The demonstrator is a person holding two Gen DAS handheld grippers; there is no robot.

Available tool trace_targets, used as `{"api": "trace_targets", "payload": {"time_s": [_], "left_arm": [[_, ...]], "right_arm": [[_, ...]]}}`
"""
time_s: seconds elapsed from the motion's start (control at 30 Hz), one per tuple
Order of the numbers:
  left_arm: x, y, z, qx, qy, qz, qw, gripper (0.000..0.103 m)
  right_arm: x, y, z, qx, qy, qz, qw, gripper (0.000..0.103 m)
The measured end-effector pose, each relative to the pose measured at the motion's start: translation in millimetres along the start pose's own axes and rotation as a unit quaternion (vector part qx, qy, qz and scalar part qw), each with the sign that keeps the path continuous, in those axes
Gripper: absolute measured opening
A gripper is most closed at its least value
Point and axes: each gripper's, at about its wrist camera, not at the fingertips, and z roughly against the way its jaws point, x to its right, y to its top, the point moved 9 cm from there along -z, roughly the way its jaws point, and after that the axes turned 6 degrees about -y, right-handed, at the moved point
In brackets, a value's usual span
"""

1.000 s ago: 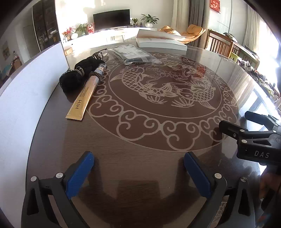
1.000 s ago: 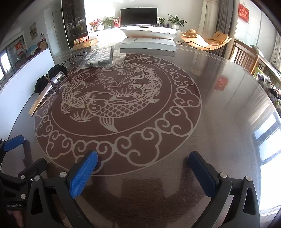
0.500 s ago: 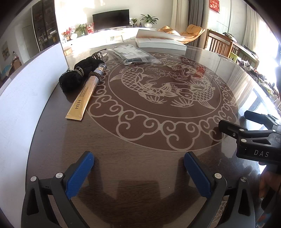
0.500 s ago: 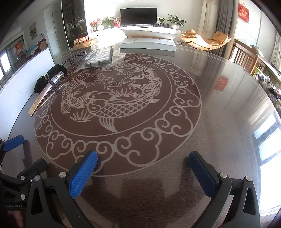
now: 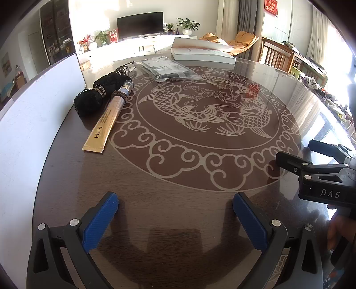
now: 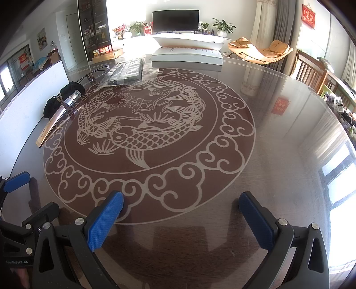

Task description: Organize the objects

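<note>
On the left part of a round dark table [image 5: 178, 177] lie a long gold tube [image 5: 104, 124] with a clear cap, a black fabric bundle [image 5: 98, 93] beside it, and farther back a clear bag holding a dark item [image 5: 166, 70]. A white box [image 5: 200, 53] sits at the far edge. My left gripper [image 5: 175, 213] is open near the front edge, nothing between its fingers. My right gripper [image 6: 181, 213] is open too, over the bare near table. In the right wrist view the tube [image 6: 57, 117], bundle [image 6: 66, 93] and bag [image 6: 126, 71] lie far left.
A white panel [image 5: 33, 111] stands along the table's left side. Eyeglasses [image 6: 95, 74] rest near the bag. Wooden chairs [image 6: 311, 71] line the right side. A TV [image 6: 175, 21], plants and a lounge chair stand beyond the table. A person's hand [image 5: 336, 233] holds the right gripper.
</note>
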Motion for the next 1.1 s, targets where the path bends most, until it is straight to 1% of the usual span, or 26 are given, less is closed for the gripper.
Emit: {"api": "trace_targets", "payload": {"time_s": [1.1], "left_arm": [[0.1,-0.5,-0.2,0.001,-0.001,0.0,1.0,0.103]], "right_arm": [[-0.5,1.9,-1.5,0.0,0.002,0.0,1.0,0.103]]}}
